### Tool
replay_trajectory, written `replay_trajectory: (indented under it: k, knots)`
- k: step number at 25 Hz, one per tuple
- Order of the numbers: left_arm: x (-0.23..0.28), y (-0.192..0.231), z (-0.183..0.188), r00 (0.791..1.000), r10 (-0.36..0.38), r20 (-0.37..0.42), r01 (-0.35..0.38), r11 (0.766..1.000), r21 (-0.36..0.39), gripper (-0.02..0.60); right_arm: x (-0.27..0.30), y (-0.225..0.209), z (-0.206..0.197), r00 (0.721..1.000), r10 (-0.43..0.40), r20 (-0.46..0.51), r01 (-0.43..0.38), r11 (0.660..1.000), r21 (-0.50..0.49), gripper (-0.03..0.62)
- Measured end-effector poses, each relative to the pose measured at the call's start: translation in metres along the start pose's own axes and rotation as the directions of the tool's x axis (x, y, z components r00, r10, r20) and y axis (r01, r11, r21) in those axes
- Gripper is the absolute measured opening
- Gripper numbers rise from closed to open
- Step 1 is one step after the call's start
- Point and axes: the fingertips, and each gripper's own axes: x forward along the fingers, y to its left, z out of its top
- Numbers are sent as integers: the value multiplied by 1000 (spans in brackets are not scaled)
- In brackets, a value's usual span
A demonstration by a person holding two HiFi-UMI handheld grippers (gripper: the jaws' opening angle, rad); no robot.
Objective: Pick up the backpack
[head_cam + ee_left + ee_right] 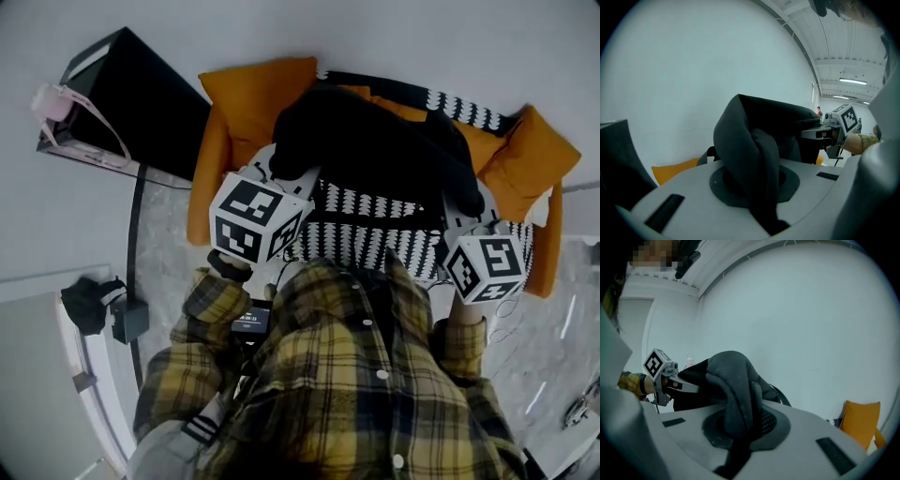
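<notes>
The black backpack (375,150) hangs lifted between both grippers, above an orange seat with a black-and-white patterned cushion (375,230). My left gripper (281,187) is shut on a fold of the backpack's dark fabric (754,154), which bulges up out of the jaws. At the other side my right gripper (459,211) is shut on another thick fold of the backpack (733,390). Each gripper view shows the other gripper's marker cube (847,117) (655,363) across the bag. The fingertips are hidden by fabric in all views.
An orange armchair (253,94) stands against a white wall, its right arm (534,159) beside my right gripper. A black box (141,103) with a pink item (56,103) sits to the left. A small black device (94,305) lies on the floor at left.
</notes>
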Motion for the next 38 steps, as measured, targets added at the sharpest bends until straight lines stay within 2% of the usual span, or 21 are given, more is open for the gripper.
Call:
replay_trajectory:
  k: [38]
  knots:
    - [22, -4, -11, 999, -11, -48, 11, 1000, 19, 43, 7, -14, -16, 998, -9, -62, 9, 1000, -3, 28]
